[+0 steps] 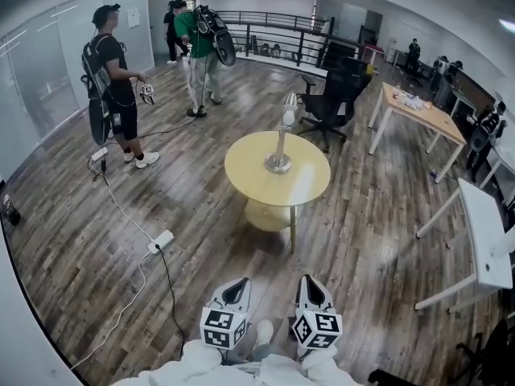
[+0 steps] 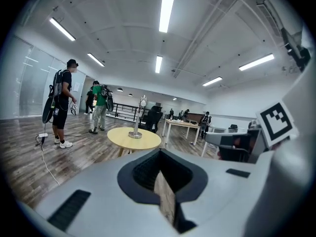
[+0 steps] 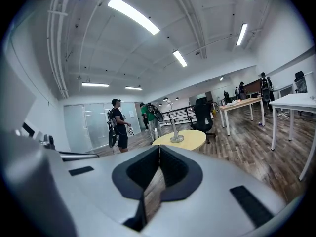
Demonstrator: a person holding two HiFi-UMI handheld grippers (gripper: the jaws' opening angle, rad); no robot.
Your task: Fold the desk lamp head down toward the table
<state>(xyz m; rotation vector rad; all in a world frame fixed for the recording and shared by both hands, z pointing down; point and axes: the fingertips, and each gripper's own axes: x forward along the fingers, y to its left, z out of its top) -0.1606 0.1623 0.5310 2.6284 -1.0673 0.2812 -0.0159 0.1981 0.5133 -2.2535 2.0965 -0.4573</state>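
Observation:
A silver desk lamp stands upright on a round yellow table in the middle of the room, its head raised on a straight stem. The lamp also shows far ahead in the left gripper view, and the lamp shows small in the right gripper view. My left gripper and right gripper are low in the head view, well short of the table. Both are shut with nothing between the jaws. Their closed jaws fill the gripper views, left gripper and right gripper.
A black office chair stands behind the table. A wooden desk and white desks line the right side. A power strip with cables lies on the wood floor at left. Several people stand at the back left.

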